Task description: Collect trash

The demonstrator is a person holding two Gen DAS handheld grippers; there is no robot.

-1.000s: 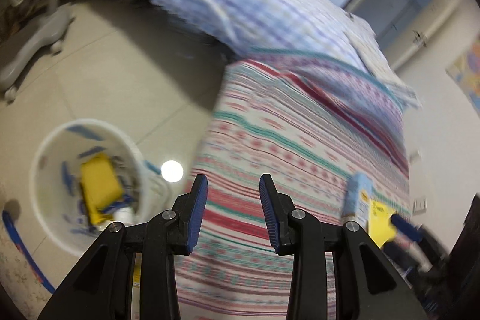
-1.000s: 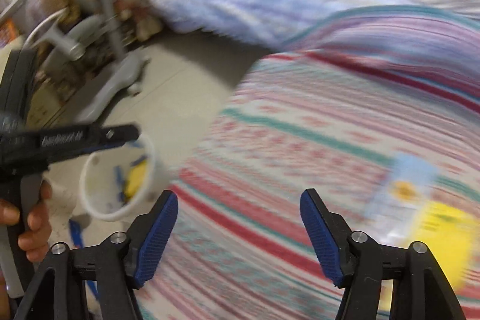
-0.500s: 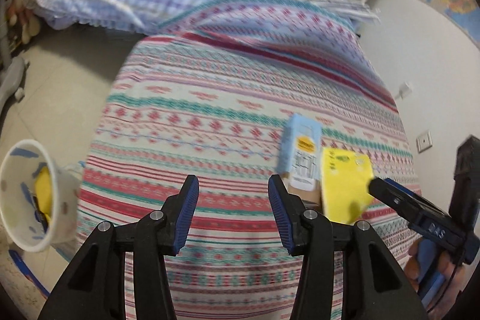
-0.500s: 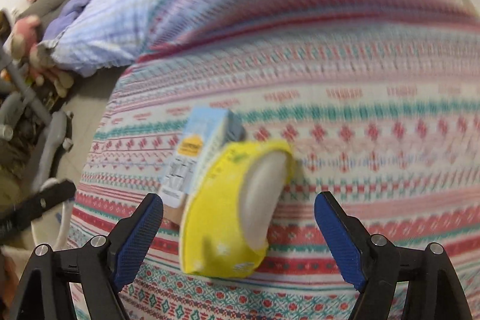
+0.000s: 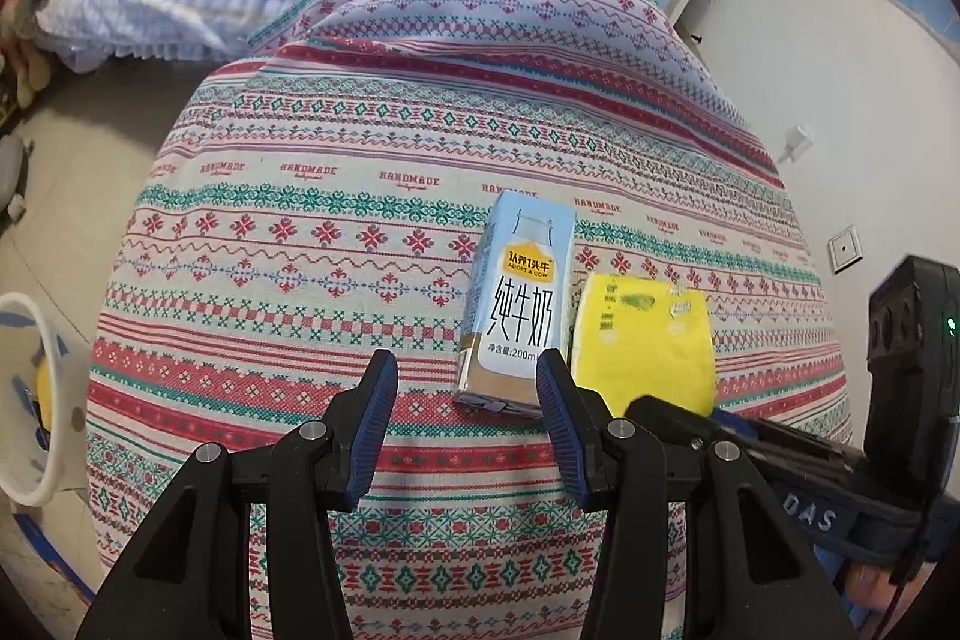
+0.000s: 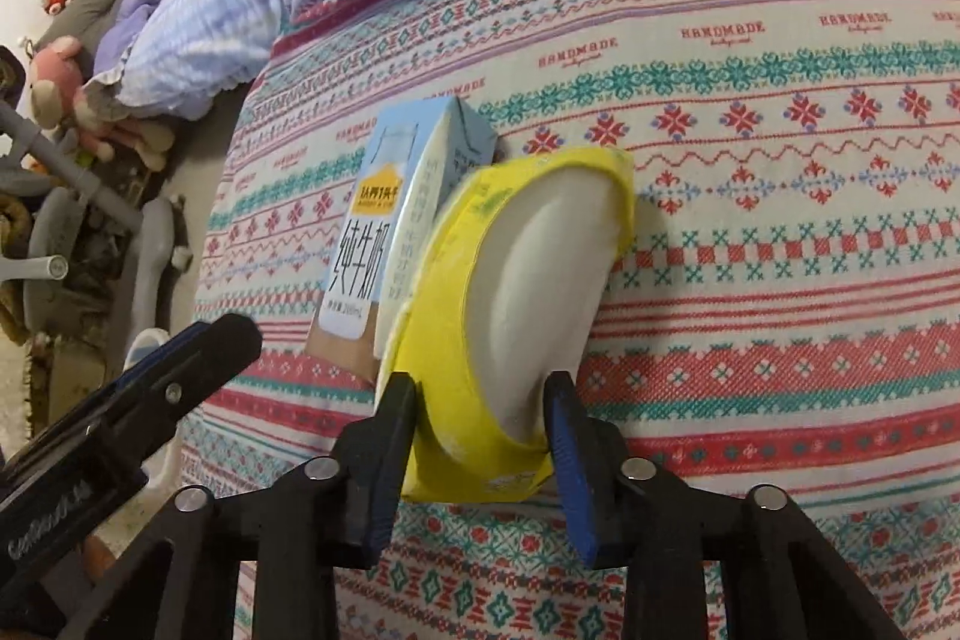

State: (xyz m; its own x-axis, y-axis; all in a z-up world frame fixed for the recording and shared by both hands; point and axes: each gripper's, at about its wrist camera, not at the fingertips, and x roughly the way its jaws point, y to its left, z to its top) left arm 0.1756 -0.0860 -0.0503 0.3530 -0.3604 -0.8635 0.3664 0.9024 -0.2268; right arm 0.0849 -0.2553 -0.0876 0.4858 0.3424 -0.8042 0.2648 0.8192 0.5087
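Much of the yellow carton [image 6: 456,340] is hard to read: in the right wrist view its near end sits between the blue pads of the right gripper [image 6: 480,418], and its printed face is turned away, so only a pale curved panel and glossy yellow edges show. Whether both pads press on it is not fully clear; the left pad meets its side and the right pad stands at its other edge, the jaws drawn in to about its width. In the left wrist view the same carton [image 5: 645,340] shows a flat yellow face with faint, unreadable print, its lower edge cut off behind the right gripper's black arm [image 5: 780,460].

The milk carton [image 5: 519,298] is a slim light-blue box of smooth coated card with a brown base band and Chinese lettering. It lies on the bedspread [image 5: 360,220] near the foot edge, touching the yellow carton's left side. From the right wrist it [image 6: 372,232] is partly hidden behind the yellow one.

The left gripper [image 5: 468,418] hangs over the foot edge with its ribbed blue pads well apart and nothing between them, just short of the milk carton's base.

The bedspread is a woven cloth in red, teal and white bands. A white bin [image 5: 30,400], cut off by the left frame edge, stands on the floor beside the bed; its contents are barely visible.
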